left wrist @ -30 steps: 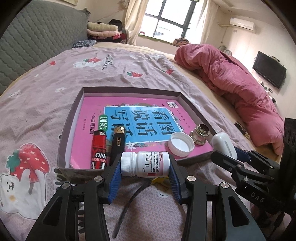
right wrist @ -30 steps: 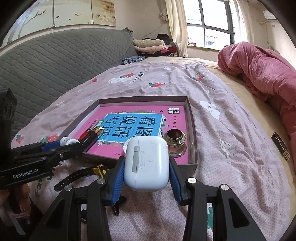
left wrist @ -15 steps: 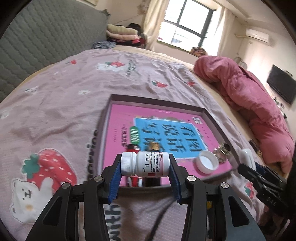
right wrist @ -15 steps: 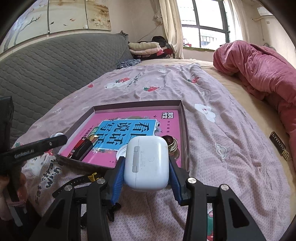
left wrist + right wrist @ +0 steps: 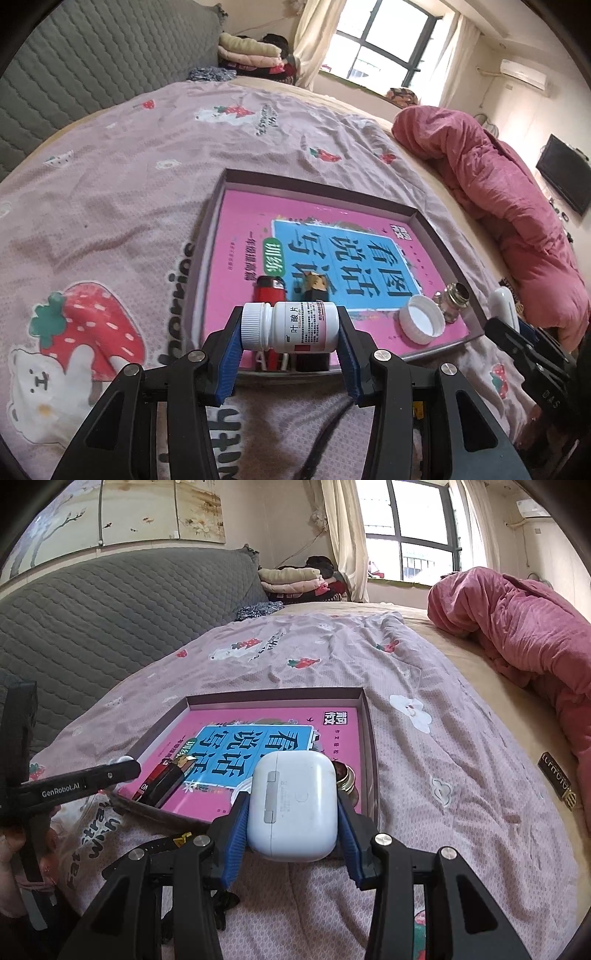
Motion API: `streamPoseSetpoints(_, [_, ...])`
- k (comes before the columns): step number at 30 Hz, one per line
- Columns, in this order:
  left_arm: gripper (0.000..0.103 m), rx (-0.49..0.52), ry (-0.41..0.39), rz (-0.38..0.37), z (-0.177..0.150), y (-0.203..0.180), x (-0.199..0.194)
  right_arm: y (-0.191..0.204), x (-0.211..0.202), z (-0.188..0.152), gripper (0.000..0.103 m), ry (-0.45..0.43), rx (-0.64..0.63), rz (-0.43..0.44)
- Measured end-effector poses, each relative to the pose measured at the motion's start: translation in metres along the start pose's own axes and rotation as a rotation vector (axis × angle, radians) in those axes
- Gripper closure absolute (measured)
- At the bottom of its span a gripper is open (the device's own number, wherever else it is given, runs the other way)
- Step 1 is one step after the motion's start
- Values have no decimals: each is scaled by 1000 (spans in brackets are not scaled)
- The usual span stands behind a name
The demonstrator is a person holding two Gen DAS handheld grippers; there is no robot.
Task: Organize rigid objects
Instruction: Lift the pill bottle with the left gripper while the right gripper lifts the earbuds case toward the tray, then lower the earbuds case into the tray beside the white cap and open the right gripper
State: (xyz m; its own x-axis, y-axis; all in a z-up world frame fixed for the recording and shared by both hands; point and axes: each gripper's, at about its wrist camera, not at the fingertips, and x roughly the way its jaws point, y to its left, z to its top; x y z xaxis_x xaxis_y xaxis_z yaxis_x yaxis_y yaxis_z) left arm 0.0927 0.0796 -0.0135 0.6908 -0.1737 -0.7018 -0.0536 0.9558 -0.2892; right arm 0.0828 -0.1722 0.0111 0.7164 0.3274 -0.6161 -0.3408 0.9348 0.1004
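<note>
Left gripper (image 5: pixel 290 334) is pinching the white pill bottle (image 5: pixel 291 326), having shifted leftward to hover at the tray's (image 5: pixel 424 218) 6 o'clock edge. Right gripper (image 5: pixel 293 821) is clamping the earbud case (image 5: pixel 295 805), unmoved, suggesting 2 placements are pending.

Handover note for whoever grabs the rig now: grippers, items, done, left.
Left gripper: shut on the pill bottle, held sideways above the tray's near edge.
Right gripper: shut on the earbud case, near the tray's right corner.
Done, in tray: red lighter, black lighter, white cap, small glass jar.
Left: place both held items; a black strap lies on the bedspread.
</note>
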Motion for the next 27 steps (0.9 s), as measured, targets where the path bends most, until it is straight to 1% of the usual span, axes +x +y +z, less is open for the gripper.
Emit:
streamPoseSetpoints(9, [56,61,5,-38,-3,-18,5,0,4,2,58,4,-2,6])
streamPoseSetpoints(13, [56,68,8,-32,-3,-20,7,0,6,2,58,10,-1,6])
streamPoseSetpoints(19, [56,22,6,-8,0,-8,8,-3,9,3,58,11,10,4])
streamPoseSetpoints(27, [56,-32,26,-10,1,5,12,-5,9,4,58,0,6,-8])
